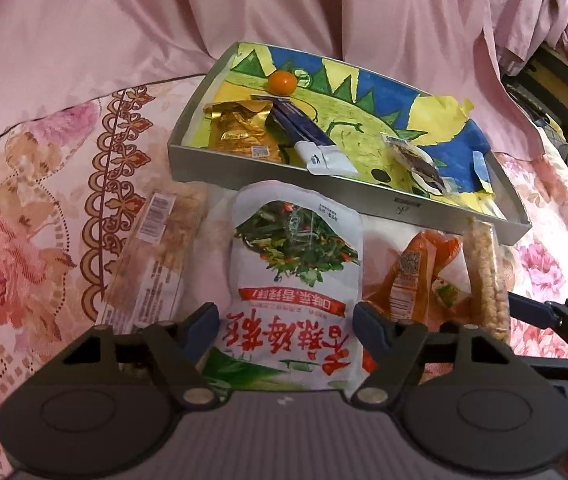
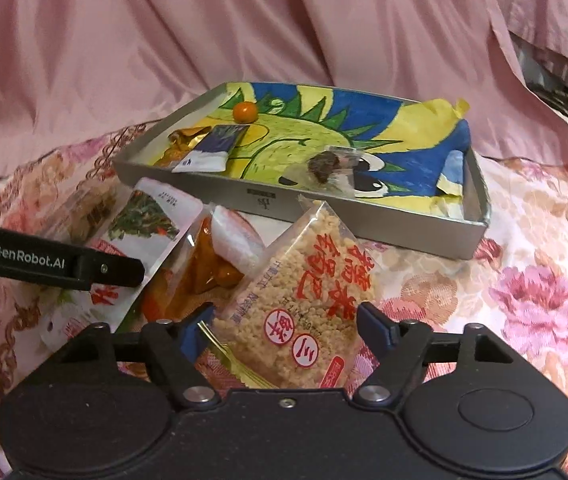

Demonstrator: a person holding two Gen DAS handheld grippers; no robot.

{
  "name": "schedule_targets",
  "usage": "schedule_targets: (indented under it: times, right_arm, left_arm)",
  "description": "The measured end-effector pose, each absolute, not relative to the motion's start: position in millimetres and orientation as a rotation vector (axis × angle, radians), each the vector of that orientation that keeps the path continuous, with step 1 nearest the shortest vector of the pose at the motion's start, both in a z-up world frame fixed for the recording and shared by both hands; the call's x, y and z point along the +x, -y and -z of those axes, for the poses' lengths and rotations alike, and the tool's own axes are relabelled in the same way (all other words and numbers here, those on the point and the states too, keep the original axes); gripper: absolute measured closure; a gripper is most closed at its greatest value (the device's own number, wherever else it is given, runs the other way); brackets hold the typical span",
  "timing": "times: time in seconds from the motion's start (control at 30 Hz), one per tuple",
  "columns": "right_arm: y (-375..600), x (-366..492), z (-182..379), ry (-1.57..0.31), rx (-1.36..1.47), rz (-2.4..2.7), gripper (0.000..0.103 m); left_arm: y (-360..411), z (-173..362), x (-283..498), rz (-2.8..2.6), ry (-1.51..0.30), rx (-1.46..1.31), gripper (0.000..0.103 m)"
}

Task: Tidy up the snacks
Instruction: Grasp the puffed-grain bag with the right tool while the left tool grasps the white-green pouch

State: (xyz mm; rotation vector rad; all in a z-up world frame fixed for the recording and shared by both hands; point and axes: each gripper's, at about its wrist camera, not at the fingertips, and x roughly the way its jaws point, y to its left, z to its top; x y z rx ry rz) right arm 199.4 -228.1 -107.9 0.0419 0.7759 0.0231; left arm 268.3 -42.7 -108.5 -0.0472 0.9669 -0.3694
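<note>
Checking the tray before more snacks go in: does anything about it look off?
Yes. The painted paper liner in the tray is crumpled and torn at its right end, riding up over the rim instead of lying flat.

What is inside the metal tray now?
The tray holds an orange ball, a gold packet, a dark blue packet and a clear packet. A painted paper lining covers its bottom.

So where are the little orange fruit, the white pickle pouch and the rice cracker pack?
orange fruit (image 1: 282, 81): left wrist view, its middle.
white pickle pouch (image 1: 297, 248): left wrist view, printed front.
rice cracker pack (image 2: 303, 280): right wrist view, clear front.
</note>
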Motion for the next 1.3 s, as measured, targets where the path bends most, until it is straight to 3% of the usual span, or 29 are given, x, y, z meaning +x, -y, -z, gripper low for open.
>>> schedule_targets:
  times: [0.2,0.43,0.6,0.67,0.83,0.9,1.0,1.3]
  right_arm:
    - [239.7,187.6,98.7,-0.782,0.128,-0.005,0.046]
    - [259.3,166.9,88.4,-0.789,0.237,0.044,0.063]
    - [270.1,163.4,92.9,-0.813,0.281,0.092,0.064]
    - [272.5,165.1,96.0,-0.815,0.286,0.086,0.061]
    - [277.3,175.7,106.5,-0.824,0.311,0.102,0.058]
    - [277.9,179.6,107.5,-0.817,0.315,0.104,0.061]
    - [275.8,181.7,106.0,-0.81,0.298,0.108,0.076]
    - [248.1,167.0,93.0,-0.821,0.177,-0.005,0.081]
  left_arm:
    - [42.8,106.8,258.7,0.338,-1.021,-0.057,0.027]
    - [37.0,101.0,233.5,0.307,-1.09,-0.085,0.035]
    - [38.5,102.1,232.0,0.299,-1.094,-0.091,0.033]
    - [42.0,102.9,233.8,0.304,-1.098,-0.078,0.022]
    - [52.4,110.4,236.8,0.317,-1.113,-0.03,0.018]
    - [54.5,112.6,237.7,0.326,-1.11,-0.021,0.018]
    - [55.0,113.3,236.5,0.33,-1.11,-0.002,0.021]
    - [47.2,107.4,224.1,0.328,-1.144,-0.038,0.035]
